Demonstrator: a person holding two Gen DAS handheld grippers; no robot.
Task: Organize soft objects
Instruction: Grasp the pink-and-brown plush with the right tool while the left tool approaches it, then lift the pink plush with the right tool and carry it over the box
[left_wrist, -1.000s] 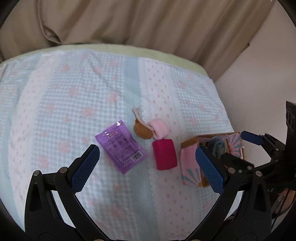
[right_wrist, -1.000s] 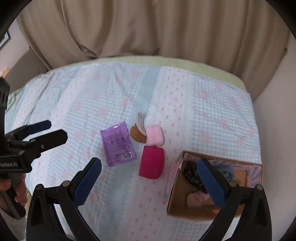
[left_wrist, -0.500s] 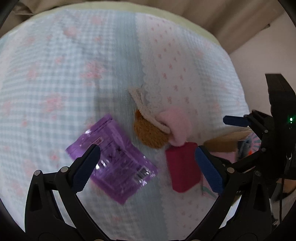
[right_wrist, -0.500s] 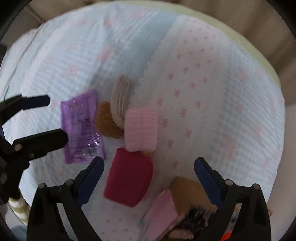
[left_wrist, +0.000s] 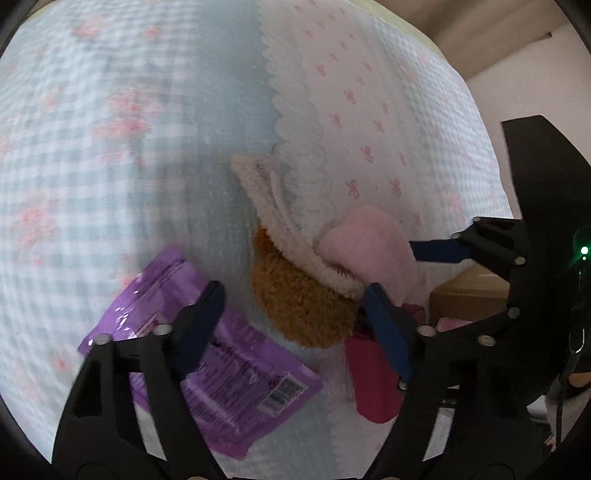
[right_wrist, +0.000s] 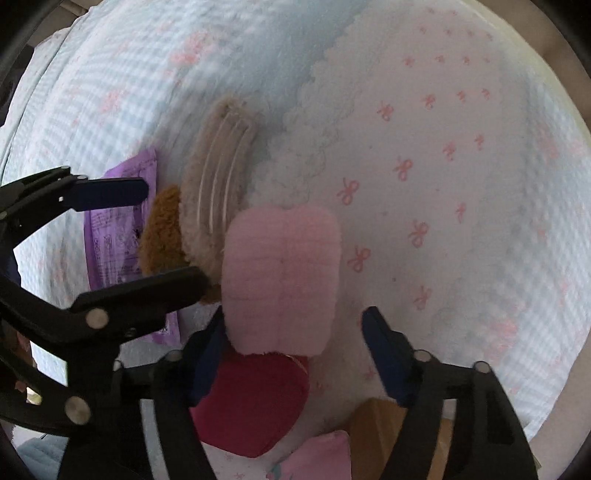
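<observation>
Left gripper (left_wrist: 291, 314): we find its fingers just narrowed, straddling the brown plush item (left_wrist: 299, 306); the far finger meets its edge, the near one stands apart over the purple packet (left_wrist: 221, 354). No grip.
Right gripper (right_wrist: 295, 339): fingers just narrowed, flanking the pink folded cloth (right_wrist: 280, 277); a gap shows at one finger. No grip.
Soft objects: we note them clustered on the bedspread (right_wrist: 443, 147), the red pouch (right_wrist: 255, 402) touching the pink cloth.
Cardboard box (right_wrist: 373, 432): just beside the pouch.
</observation>
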